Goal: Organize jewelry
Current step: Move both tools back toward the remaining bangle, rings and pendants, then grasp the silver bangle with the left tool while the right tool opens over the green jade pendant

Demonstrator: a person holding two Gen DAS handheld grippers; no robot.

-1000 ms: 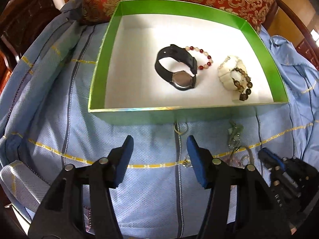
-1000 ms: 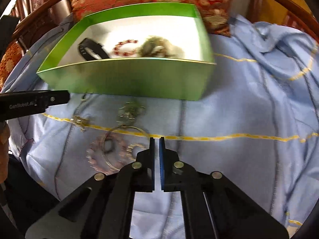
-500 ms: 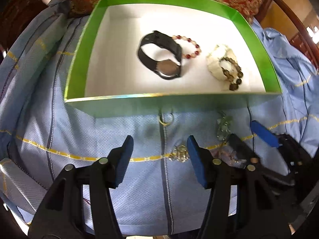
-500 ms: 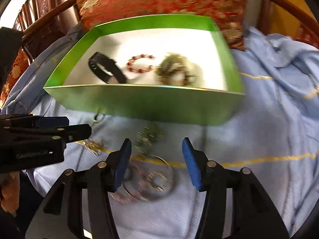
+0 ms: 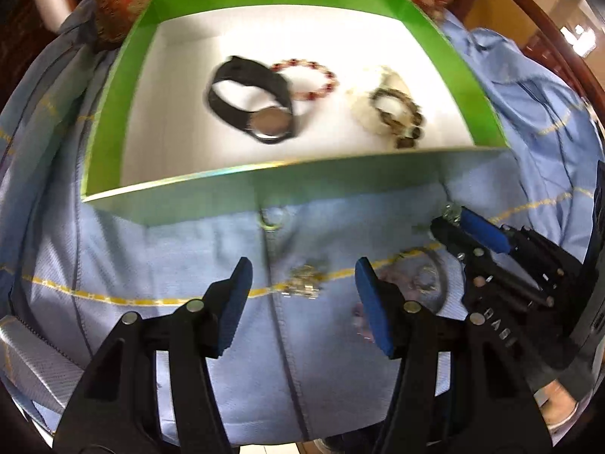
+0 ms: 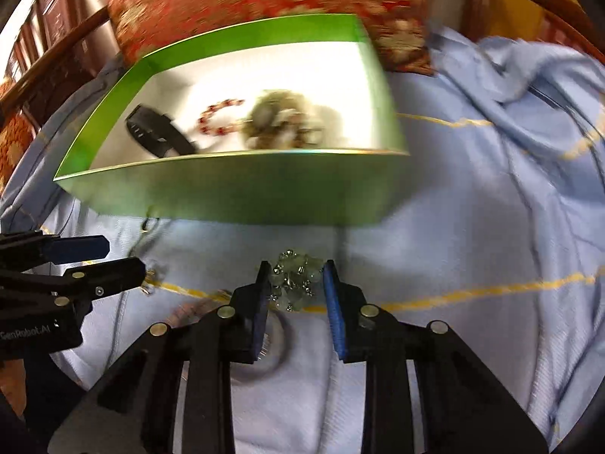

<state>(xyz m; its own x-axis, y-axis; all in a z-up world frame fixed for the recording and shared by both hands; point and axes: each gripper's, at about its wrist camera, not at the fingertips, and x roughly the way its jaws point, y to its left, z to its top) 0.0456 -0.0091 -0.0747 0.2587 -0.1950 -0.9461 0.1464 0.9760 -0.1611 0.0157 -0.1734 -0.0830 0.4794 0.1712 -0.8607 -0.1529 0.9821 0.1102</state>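
Observation:
A green box with a white floor holds a black watch, a red bead bracelet and a white and a brown bracelet. On the blue cloth before it lie a small gold ring, a small gold piece and a silver bangle with pink beads. My left gripper hangs open just above the gold piece. My right gripper is closing on a pale green bead cluster, with its pads against both sides.
A red and gold cushion leans behind the box. Dark wooden chair rails curve round the back and right. The blue cloth is rumpled into folds at the far right. My left gripper shows at the right wrist view's left edge.
My right gripper was shut, opened wide, moved forward over the green bead cluster and has narrowed round it. My left gripper shifted right, so the gold piece now lies between its fingers.

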